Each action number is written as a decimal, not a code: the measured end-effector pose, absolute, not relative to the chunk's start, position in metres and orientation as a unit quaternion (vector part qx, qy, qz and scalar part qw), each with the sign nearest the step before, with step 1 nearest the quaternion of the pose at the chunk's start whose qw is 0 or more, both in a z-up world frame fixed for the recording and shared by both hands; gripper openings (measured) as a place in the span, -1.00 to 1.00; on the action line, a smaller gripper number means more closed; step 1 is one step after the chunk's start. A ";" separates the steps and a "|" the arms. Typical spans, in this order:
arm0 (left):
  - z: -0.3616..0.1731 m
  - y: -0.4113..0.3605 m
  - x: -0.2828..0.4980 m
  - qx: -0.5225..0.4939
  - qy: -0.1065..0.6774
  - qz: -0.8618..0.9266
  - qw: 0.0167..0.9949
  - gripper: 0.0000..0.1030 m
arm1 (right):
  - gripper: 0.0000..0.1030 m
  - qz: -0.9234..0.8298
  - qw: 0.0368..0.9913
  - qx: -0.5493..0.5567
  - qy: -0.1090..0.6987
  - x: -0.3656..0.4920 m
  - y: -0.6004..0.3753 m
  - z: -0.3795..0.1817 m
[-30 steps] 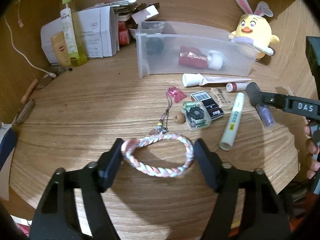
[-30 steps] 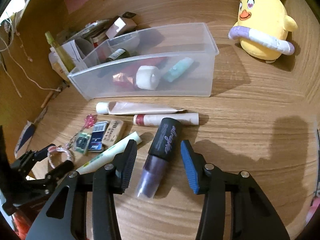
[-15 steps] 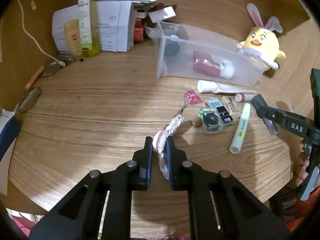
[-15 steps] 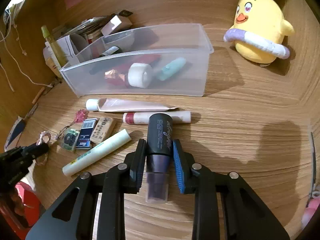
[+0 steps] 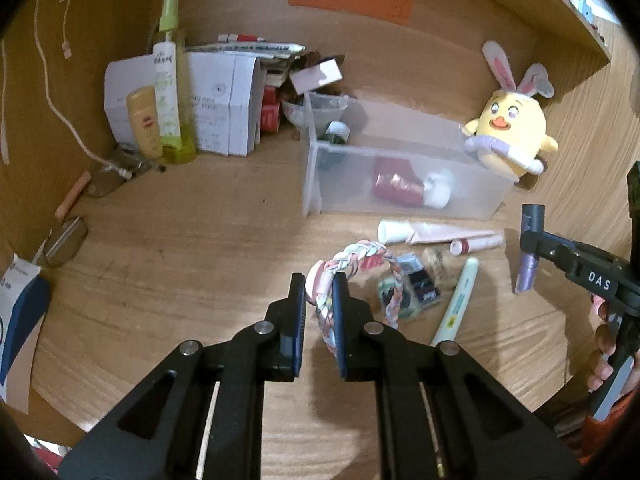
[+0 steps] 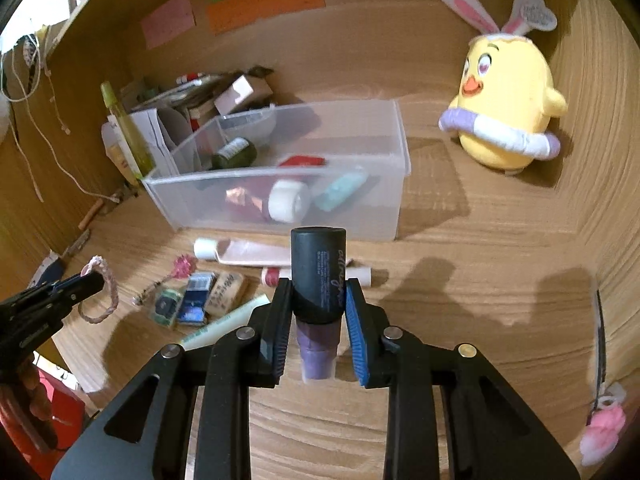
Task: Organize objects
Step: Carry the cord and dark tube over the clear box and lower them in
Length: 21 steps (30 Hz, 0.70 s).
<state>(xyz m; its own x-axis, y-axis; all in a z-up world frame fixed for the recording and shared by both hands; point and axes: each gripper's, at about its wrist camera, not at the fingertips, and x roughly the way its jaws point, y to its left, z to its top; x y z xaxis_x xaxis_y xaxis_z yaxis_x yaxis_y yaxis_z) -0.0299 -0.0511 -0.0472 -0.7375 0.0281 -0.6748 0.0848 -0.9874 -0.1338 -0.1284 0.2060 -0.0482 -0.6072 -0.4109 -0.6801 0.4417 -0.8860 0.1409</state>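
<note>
Left wrist view: the left claw (image 5: 319,280) pinches a braided pink, white and pastel bracelet (image 5: 352,260), and the loop hangs clear above the wooden tabletop (image 5: 192,248). Beyond it a clear plastic bin (image 5: 400,172) holds a red tube with a white cap. Between the bin and the claw lie a white tube, a lip balm, an eraser and a pale green stick (image 5: 456,300). A yellow chick plush (image 5: 510,136) with rabbit ears sits at the bin's right end. Right of the bin, the right claw (image 5: 532,236) grips a purple bottle.

Right wrist view: the right claw (image 6: 316,292) pinches a black-capped purple cosmetic bottle (image 6: 318,276), lifted off the tabletop in front of the bin (image 6: 280,172). Left of the bin, the left claw (image 6: 90,280) holds the bracelet (image 6: 104,292) in the air.
</note>
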 end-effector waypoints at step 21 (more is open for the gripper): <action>0.006 -0.037 -0.083 0.301 0.066 -0.951 -0.008 -0.77 | -0.54 -0.917 0.254 0.304 0.039 -0.169 0.187 0.002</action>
<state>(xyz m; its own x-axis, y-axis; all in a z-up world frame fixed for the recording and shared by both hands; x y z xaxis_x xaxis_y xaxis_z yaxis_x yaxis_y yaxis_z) -0.0826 -0.0372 0.0058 -0.8183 0.0546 -0.5722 0.0252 -0.9911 -0.1306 -0.1687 0.1874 0.0021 -0.6854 -0.4424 -0.5784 0.4900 -0.8677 0.0831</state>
